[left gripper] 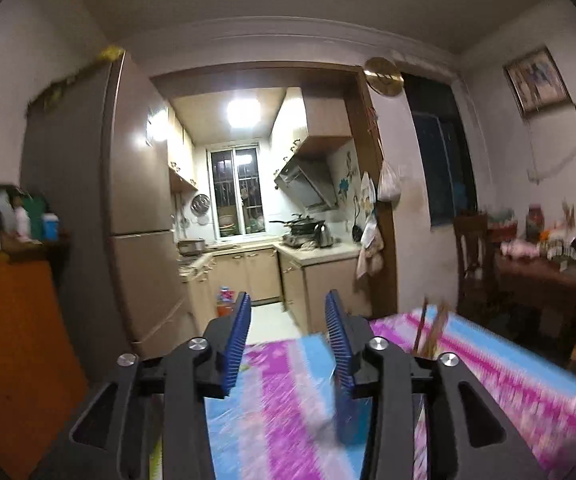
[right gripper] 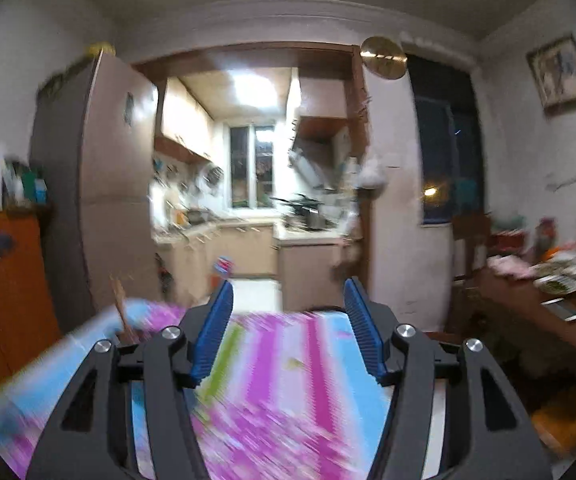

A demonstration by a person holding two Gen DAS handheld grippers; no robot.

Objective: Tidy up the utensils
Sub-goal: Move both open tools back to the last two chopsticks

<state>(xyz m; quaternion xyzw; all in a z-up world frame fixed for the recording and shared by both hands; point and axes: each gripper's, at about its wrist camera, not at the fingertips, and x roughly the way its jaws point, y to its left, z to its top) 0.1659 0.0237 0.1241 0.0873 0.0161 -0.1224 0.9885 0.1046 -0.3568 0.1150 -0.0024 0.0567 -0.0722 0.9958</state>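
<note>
1. The left gripper [left gripper: 288, 304] is seen nearest in the left wrist view, its blue ribbed fingers [left gripper: 237, 336] spread wide with nothing between them.
2. The right gripper [right gripper: 288, 292] is likewise held wide apart and empty, raised above the table.
3. A tablecloth [left gripper: 279, 400] striped in pink, blue and white is spread beneath both grippers; it is smeared by motion blur.
4. Wooden utensils, apparently chopsticks [left gripper: 432, 330], are seen standing upright just right of the left gripper; their holder is hidden behind the gripper frame. In the right wrist view they [right gripper: 121, 312] appear left of the right gripper, near the far left table edge.
5. A cluttered side table [left gripper: 548, 276] and a wooden chair [left gripper: 470, 256] are placed farther right.
6. A tall fridge [left gripper: 139, 200] stands at far left beside the kitchen doorway.
7. Farthest away, the kitchen window [left gripper: 237, 192] is lit under a ceiling light, with pans [left gripper: 302, 224] stacked on the right counter.
</note>
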